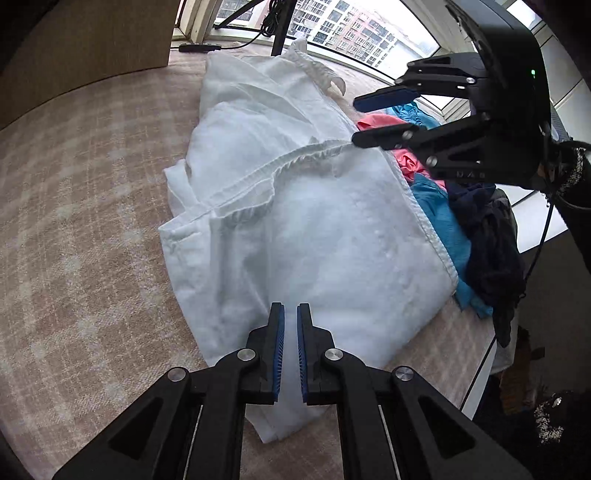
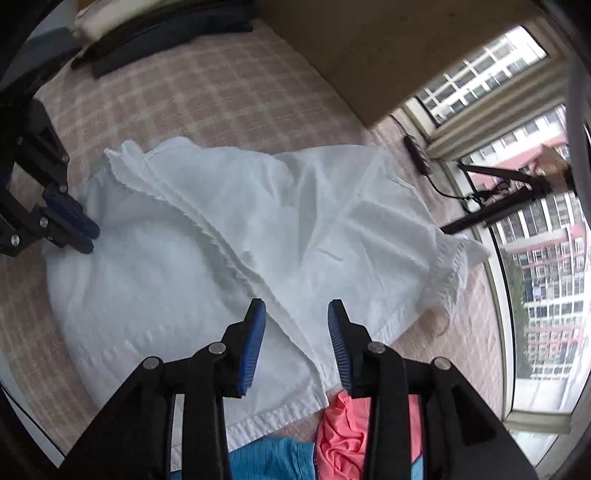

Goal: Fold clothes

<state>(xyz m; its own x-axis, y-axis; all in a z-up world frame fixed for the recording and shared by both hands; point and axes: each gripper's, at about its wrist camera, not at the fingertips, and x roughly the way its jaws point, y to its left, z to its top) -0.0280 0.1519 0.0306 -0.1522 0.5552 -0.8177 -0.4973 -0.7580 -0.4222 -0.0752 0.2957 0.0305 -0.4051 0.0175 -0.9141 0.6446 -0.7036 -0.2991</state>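
A white garment lies rumpled and partly doubled over on the checked surface, its long axis running away from our left claw towards the window, a frilled hem crossing it slantwise. Our left claw hangs low over the near end of the cloth, jaws drawn narrow with only a slim gap, and we cannot see any fabric caught between them. Our right claw comes in from the garment's right flank, jaws spread wide and empty, its tips just above the point where the frilled hem meets the cloth's edge. That hem end lies directly ahead of the right claw, so we judge the right is the better placed to take it; the left is nearer the bottom edge. Just beside the white garment, on the right, waits a heap of others: a pink piece, a blue one and a dark one, touching or tucked under its border. We judge the fold barely begun
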